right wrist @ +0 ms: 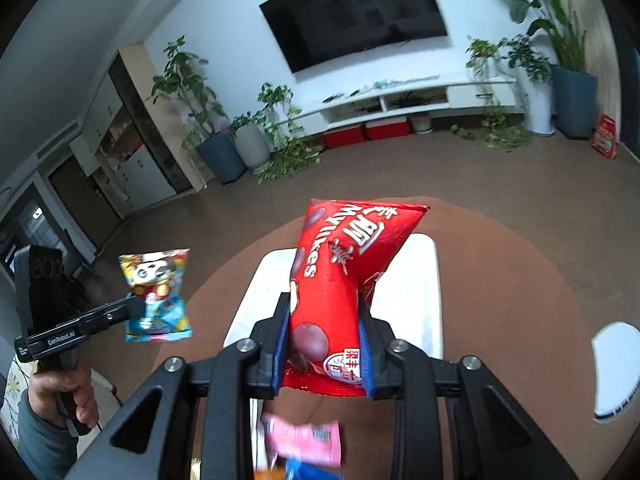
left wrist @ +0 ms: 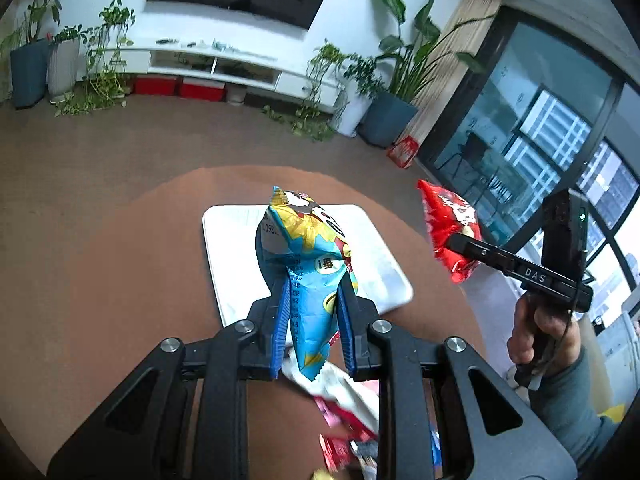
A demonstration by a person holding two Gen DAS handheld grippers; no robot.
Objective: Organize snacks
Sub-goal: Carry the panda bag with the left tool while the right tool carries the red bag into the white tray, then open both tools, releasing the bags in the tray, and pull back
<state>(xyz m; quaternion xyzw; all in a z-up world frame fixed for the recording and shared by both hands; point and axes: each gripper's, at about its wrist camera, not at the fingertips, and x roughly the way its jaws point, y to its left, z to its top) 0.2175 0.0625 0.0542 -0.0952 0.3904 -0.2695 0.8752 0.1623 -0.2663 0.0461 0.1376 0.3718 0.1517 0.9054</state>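
Observation:
My left gripper (left wrist: pixel 312 280) is shut on a blue and yellow snack bag (left wrist: pixel 308 256) and holds it above a white rectangular tray (left wrist: pixel 228 248) on the round brown table. My right gripper (right wrist: pixel 326 312) is shut on a red Mylikes snack bag (right wrist: pixel 344 264), also held above the tray (right wrist: pixel 420 304). The right gripper with the red bag (left wrist: pixel 452 228) shows at the right of the left wrist view. The left gripper with the blue bag (right wrist: pixel 156 296) shows at the left of the right wrist view.
Several loose snack packets lie on the table near me, pink and red ones (left wrist: pixel 344 420) and a pink one (right wrist: pixel 308 440). A white round object (right wrist: pixel 616 372) sits at the table's right edge. Potted plants and a TV bench stand along the far wall.

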